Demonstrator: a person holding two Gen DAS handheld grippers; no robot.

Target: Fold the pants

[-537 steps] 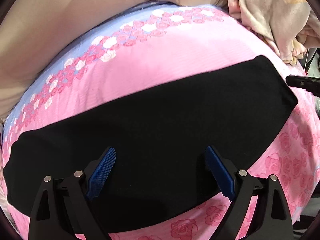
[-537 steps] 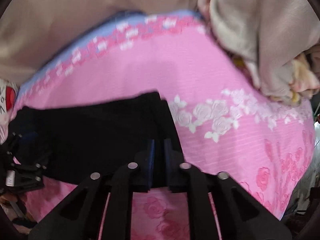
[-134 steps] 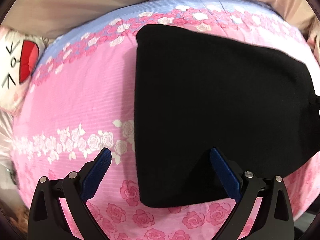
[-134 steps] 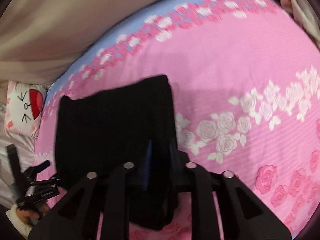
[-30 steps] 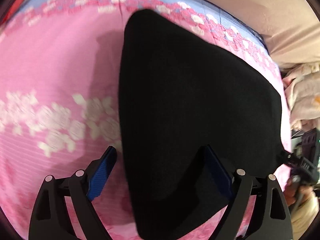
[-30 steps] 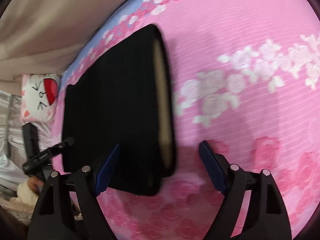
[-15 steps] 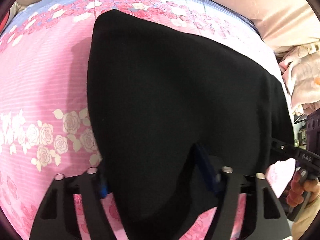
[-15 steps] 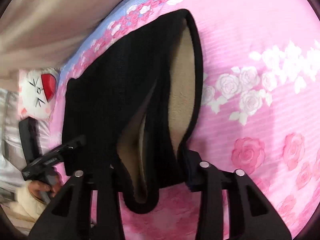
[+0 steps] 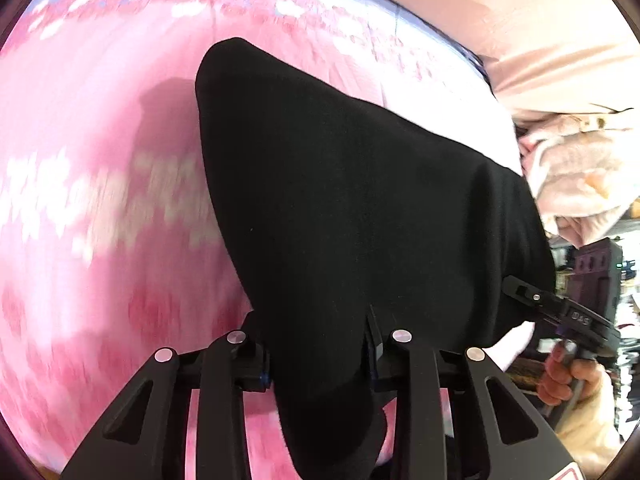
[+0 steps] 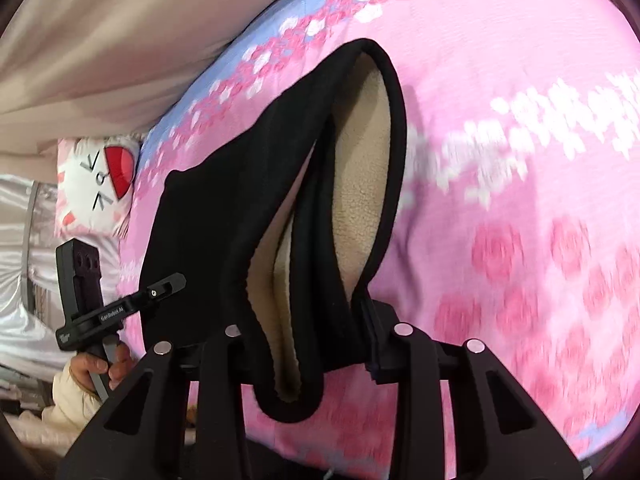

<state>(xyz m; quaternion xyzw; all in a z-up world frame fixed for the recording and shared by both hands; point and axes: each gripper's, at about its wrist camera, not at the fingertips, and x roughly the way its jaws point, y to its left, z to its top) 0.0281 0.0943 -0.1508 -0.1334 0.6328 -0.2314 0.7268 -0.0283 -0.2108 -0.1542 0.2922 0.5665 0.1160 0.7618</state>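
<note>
On the pink rose-print bed (image 9: 100, 208), my left gripper (image 9: 318, 350) closes on the near edge of the black fleece-lined pants (image 9: 360, 200) — the right gripper (image 10: 298, 344) clamps the beige-lined waistband. I'd lift both evenly — corners level.

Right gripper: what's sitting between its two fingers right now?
In the right wrist view, the bunched near edge of the black pants, beige fleece lining showing, fills the right gripper; nothing else lies there.

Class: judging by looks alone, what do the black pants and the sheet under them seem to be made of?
Black pants: matte knit outside, with a nubbly beige lining, likely fleece, showing at the open edge. Pink floral sheet: thin, smooth printed fabric with fine stripes, probably cotton; blur leaves that open.
</note>
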